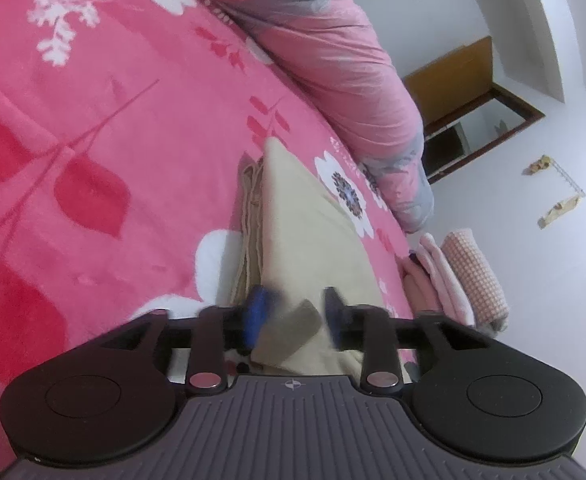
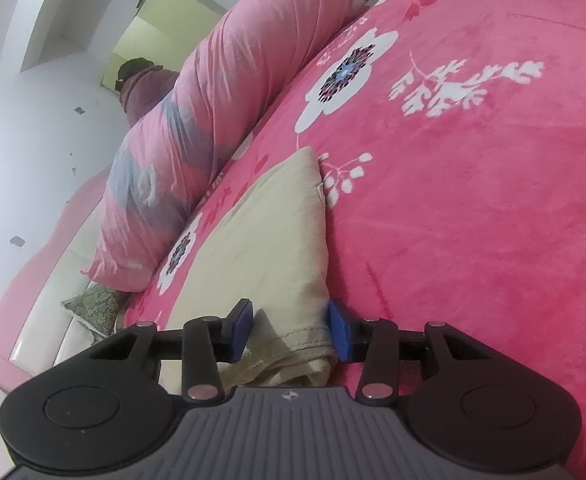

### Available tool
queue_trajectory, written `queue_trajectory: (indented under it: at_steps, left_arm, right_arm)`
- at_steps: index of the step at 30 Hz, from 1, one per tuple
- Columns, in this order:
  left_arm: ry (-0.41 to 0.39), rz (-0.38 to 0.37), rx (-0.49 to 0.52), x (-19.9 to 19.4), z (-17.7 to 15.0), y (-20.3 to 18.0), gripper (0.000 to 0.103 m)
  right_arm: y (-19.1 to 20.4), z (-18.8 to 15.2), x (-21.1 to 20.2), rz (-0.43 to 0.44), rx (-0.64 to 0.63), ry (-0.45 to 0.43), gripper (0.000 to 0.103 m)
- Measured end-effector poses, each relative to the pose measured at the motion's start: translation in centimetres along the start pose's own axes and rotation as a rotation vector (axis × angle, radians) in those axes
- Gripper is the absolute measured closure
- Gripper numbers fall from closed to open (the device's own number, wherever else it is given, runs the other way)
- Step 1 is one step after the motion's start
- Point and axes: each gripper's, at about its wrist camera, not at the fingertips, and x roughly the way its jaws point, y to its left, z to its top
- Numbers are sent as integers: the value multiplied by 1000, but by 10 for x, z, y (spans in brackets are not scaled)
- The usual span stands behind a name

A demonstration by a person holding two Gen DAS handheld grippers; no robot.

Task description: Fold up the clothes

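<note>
**Mei:** Pink floral bedspread (image 1: 113,128) fills both views, with a rolled pink quilt (image 1: 345,92) running along its far side, upper middle of the frame. Where's the garment?

**Tao:** The cream garment (image 2: 269,232) lies folded along the centre, its near end reaching down to the bottom middle, between both sets of fingers.

**Mei:** And the jaws?

**Tao:** The right gripper (image 2: 289,332) is partly open, its blue pads pressing a bunched hem. The left gripper (image 1: 293,316) is partly open too, blurred; cloth sits between its pads, but I can't tell if they pinch.

**Mei:** Handling?

**Tao:** Probably light, soft and floppy. I'd grip the hemmed layered edge, where it slips least.
</note>
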Motion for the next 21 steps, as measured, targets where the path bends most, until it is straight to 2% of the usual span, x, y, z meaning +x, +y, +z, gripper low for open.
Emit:
queue_trajectory:
  at_steps: [2, 3, 4, 7, 10, 13, 16, 21]
  left_arm:
    - [6, -1, 14, 3, -2, -2, 65]
    - [-2, 11, 38, 4, -4, -6, 66]
    - [-15, 27, 71, 3, -6, -11, 71]
    - [-51, 69, 162, 1, -12, -25, 82]
    - [-65, 56, 228, -3, -15, -37, 86]
    - [-47, 107, 331, 2, -21, -45, 86]
    - [-27, 114, 338, 2, -26, -42, 86]
    - [-18, 125, 367, 7, -31, -39, 86]
  right_arm:
    - [1, 0, 0, -1, -13, -1, 61]
    - [2, -1, 0, -7, -29, -9, 66]
    - [4, -2, -1, -13, -46, -16, 73]
    - [4, -2, -4, -17, -63, -30, 80]
    - [5, -3, -6, -18, -77, -42, 82]
    - [-3, -4, -4, -5, -54, -48, 82]
    - [-16, -4, -5, 30, 23, -49, 82]
    - [-21, -6, -4, 37, 23, -57, 82]
